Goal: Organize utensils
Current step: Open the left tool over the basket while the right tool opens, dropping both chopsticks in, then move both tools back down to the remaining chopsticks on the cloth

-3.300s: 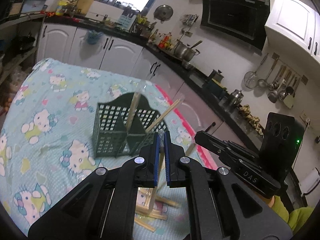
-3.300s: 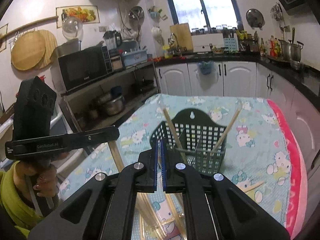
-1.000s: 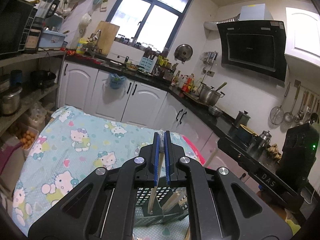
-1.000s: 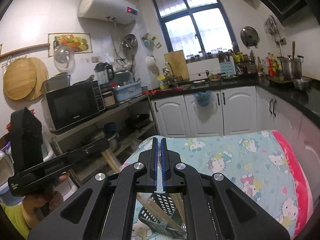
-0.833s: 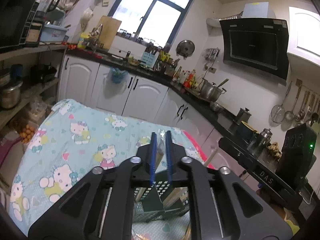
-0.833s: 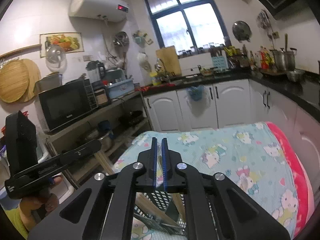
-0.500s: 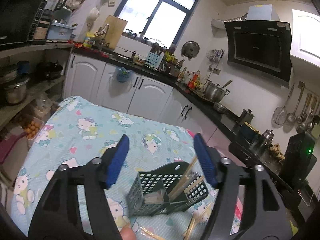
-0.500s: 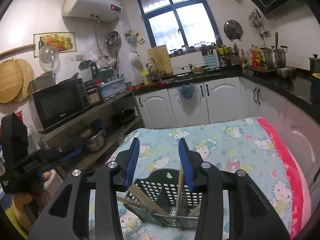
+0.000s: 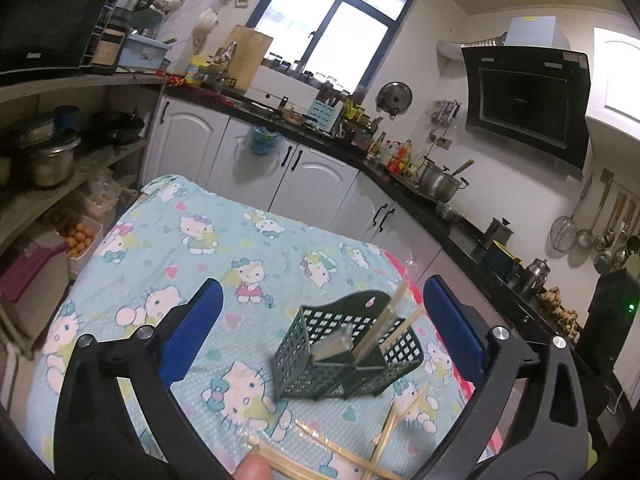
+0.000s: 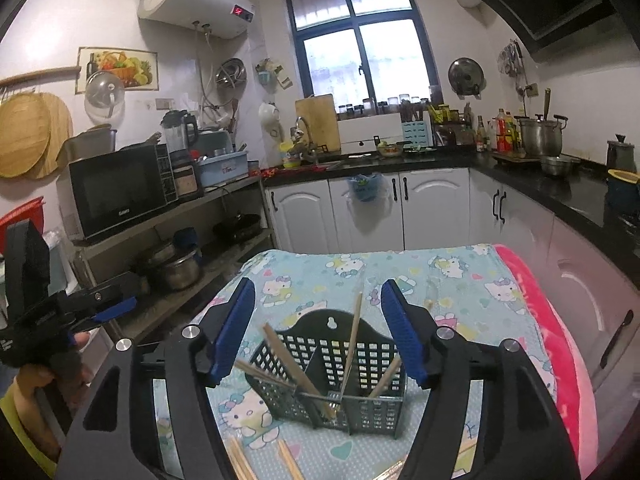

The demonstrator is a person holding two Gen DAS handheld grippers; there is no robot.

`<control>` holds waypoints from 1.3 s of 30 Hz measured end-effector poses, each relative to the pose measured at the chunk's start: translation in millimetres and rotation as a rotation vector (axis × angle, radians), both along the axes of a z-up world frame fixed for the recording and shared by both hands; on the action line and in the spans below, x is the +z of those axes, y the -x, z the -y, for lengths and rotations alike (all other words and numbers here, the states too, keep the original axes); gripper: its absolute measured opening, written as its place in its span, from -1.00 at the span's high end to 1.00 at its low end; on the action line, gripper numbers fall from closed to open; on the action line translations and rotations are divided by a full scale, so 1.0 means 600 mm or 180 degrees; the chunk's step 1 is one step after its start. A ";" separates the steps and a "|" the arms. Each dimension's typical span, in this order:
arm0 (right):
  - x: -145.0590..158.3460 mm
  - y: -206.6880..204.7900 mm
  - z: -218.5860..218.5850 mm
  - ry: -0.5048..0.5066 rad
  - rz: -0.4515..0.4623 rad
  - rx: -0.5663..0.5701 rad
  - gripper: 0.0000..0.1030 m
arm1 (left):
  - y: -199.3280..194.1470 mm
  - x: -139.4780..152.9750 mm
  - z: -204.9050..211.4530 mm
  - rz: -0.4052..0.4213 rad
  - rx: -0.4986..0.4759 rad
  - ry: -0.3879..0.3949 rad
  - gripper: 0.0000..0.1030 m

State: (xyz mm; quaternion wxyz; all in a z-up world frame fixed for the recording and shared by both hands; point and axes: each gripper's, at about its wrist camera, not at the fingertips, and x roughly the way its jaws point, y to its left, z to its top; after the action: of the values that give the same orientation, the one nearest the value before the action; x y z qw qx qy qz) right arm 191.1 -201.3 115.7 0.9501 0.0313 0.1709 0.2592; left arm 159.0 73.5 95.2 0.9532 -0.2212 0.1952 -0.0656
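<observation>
Now both the left tongs [image 9: 322, 324] and right tongs [image 10: 318, 334] gape empty (clamped earlier); their chopsticks [image 10: 352, 344] stand in the caddy [image 10: 332, 384] at twelve o'clock.

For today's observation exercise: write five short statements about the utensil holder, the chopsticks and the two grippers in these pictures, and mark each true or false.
1. Both grippers are open. True: the left gripper and the right gripper hold nothing.
2. The green utensil holder is empty. False: chopsticks stand tilted in it.
3. Loose chopsticks lie on the tablecloth near the holder. True.
4. The holder lies tipped on its side. False: it stands upright.
5. The tablecloth is plain white. False: it is light blue with cartoon cats.
</observation>
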 end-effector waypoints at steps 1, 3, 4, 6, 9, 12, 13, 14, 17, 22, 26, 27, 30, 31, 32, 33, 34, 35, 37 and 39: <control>-0.001 0.005 -0.001 0.0014 0.0007 0.0008 -0.25 | 0.004 -0.003 -0.001 -0.0009 -0.0006 0.0012 -0.79; -0.003 0.016 -0.001 0.0035 0.0008 0.0042 -0.27 | 0.013 -0.006 -0.002 -0.0021 -0.0004 0.0013 -0.79; -0.003 0.019 -0.002 0.0040 0.0003 0.0052 -0.29 | 0.018 -0.008 -0.002 -0.0030 0.0000 0.0013 -0.79; -0.005 0.027 0.000 0.0043 -0.0008 0.0076 -0.32 | 0.026 -0.011 -0.001 -0.0053 -0.0002 0.0014 -0.79; -0.009 0.039 0.002 0.0057 -0.0031 0.0107 -0.34 | 0.035 -0.017 -0.001 -0.0090 0.0000 0.0016 -0.79; -0.017 0.050 0.008 0.0090 -0.0076 0.0104 -0.35 | 0.043 -0.021 0.000 -0.0120 0.0006 0.0004 -0.79; -0.021 0.054 0.012 0.0100 -0.0094 0.0091 -0.35 | 0.047 -0.024 0.000 -0.0129 0.0008 0.0004 -0.79; -0.024 0.057 0.015 0.0103 -0.0111 0.0088 -0.36 | 0.050 -0.027 0.000 -0.0140 0.0009 0.0008 -0.79; -0.036 0.064 0.022 0.0155 -0.0182 0.0075 -0.36 | 0.058 -0.034 0.003 -0.0177 0.0008 -0.0001 -0.79; -0.053 0.069 0.036 0.0195 -0.0252 0.0030 -0.36 | 0.067 -0.051 0.002 -0.0271 0.0008 -0.0007 -0.79; -0.067 0.074 0.042 0.0246 -0.0310 0.0010 -0.37 | 0.072 -0.069 0.001 -0.0369 -0.0001 0.0006 -0.79; -0.068 0.074 0.042 0.0255 -0.0317 0.0005 -0.37 | 0.074 -0.073 0.001 -0.0384 0.0001 0.0000 -0.79; -0.077 0.077 0.046 0.0277 -0.0356 0.0030 -0.37 | 0.076 -0.083 0.001 -0.0440 0.0000 -0.0001 -0.79; -0.080 0.078 0.045 0.0288 -0.0363 0.0044 -0.37 | 0.077 -0.086 0.001 -0.0460 -0.0003 -0.0008 -0.79; -0.083 0.079 0.045 0.0298 -0.0367 0.0057 -0.37 | 0.078 -0.090 0.002 -0.0481 -0.0001 -0.0017 -0.79; -0.084 0.080 0.043 0.0308 -0.0371 0.0069 -0.37 | 0.079 -0.093 0.001 -0.0496 0.0001 -0.0016 -0.79; -0.086 0.081 0.042 0.0318 -0.0377 0.0086 -0.38 | 0.079 -0.096 0.001 -0.0518 0.0002 -0.0012 -0.79; -0.087 0.082 0.038 0.0337 -0.0386 0.0106 -0.38 | 0.080 -0.099 0.000 -0.0532 0.0005 -0.0010 -0.79; -0.089 0.083 0.033 0.0368 -0.0395 0.0143 -0.39 | 0.082 -0.106 -0.001 -0.0568 0.0006 -0.0001 -0.79; -0.093 0.085 0.028 0.0406 -0.0403 0.0177 -0.40 | 0.082 -0.111 -0.002 -0.0601 0.0011 -0.0006 -0.79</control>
State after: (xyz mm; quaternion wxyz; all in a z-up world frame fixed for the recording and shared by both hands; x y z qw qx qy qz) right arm 139.9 -217.9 60.0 0.9299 -0.0177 0.2475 0.2716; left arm 110.0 75.0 28.6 0.9309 -0.2259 0.2838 -0.0426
